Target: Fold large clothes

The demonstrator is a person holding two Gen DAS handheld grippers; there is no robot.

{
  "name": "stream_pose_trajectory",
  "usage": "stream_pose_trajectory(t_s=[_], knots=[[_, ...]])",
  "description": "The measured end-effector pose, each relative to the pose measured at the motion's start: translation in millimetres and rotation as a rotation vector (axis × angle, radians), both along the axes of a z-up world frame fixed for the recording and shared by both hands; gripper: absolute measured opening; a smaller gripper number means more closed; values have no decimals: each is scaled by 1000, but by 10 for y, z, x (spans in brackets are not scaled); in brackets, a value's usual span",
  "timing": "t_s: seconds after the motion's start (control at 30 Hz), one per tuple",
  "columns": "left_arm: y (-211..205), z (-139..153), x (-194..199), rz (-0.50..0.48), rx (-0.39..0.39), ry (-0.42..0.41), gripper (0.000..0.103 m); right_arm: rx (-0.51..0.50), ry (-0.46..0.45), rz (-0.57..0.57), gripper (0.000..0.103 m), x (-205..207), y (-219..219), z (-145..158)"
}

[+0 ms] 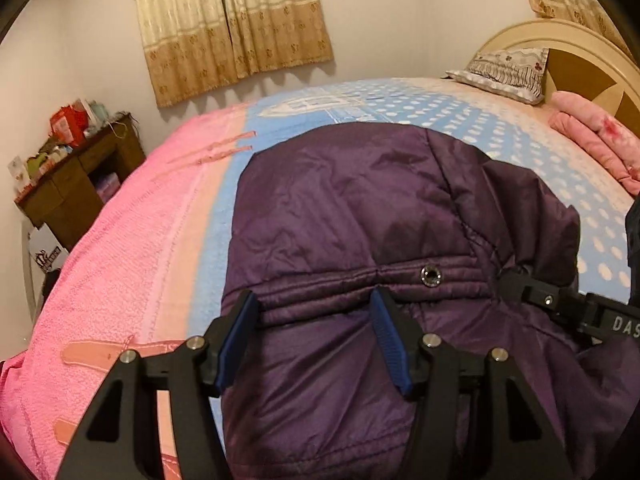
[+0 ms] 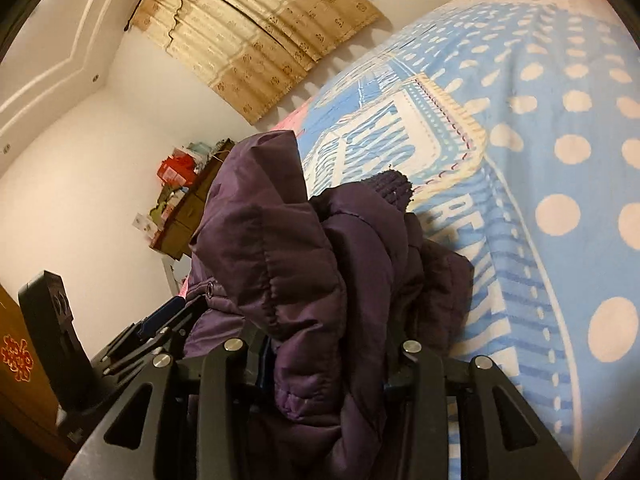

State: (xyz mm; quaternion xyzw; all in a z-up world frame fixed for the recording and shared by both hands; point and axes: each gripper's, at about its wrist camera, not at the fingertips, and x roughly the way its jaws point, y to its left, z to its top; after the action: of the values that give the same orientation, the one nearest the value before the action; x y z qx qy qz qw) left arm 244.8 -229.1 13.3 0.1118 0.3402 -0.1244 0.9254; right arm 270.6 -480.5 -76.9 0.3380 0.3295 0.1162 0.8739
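Lying between spread left gripper (image 1: 314, 338) jaws, purple jacket (image 1: 360, 208), on bed (image 1: 140, 220)

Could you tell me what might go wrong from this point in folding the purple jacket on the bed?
1. The left hand-held gripper is open over the purple jacket, so that side is unheld and may sag or unfold.
2. The right hand-held gripper has a thick bunch of padding between its fingers; slick fabric could slip out.
3. The metal snap lies near the left fingers and could catch.
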Motion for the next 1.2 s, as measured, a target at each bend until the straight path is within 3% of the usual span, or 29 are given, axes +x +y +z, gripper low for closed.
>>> stream_pose_trajectory(t_s=[0.23, 0.33, 0.47, 0.57, 0.63, 0.7, 0.8, 0.9, 1.0, 1.13, 1.2], knots=[[80, 1, -10, -8, 9, -16, 62, 36, 15, -12, 43, -236, -32, 31], [108, 2, 2, -7, -3, -11, 62, -88, 10, -48, 45, -433, 35, 271], [72, 10, 18, -6, -3, -10, 62, -301, -123, -127, 45, -585, 246, 834], [86, 10, 25, -7, -8, -9, 62, -336, -213, -145, 45, -487, 392, 1229], [79, 12, 24, -7, -7, -9, 62, -349, -192, -127, 45, -249, 465, 1347], [84, 13, 25, -6, -8, -10, 62, -344, -96, -113, 45, 126, 502, 1272], [107, 3, 32, -7, -12, -12, 62, -304, 80, -144, 44, 646, 379, 853], [121, 6, 39, -19, -29, -9, 62, -377, 221, -75, 44, 993, 337, 354], [125, 15, 39, -40, -35, -4, 62, -333, 197, -53, 43, 951, 227, 191], [271, 166, 58, -148, -63, 48, 69, -395, 182, -42, 43, 845, 264, 171], [434, 332, 166, -109, -95, 44, 72, -400, 171, -46, 42, 810, 293, 179]])
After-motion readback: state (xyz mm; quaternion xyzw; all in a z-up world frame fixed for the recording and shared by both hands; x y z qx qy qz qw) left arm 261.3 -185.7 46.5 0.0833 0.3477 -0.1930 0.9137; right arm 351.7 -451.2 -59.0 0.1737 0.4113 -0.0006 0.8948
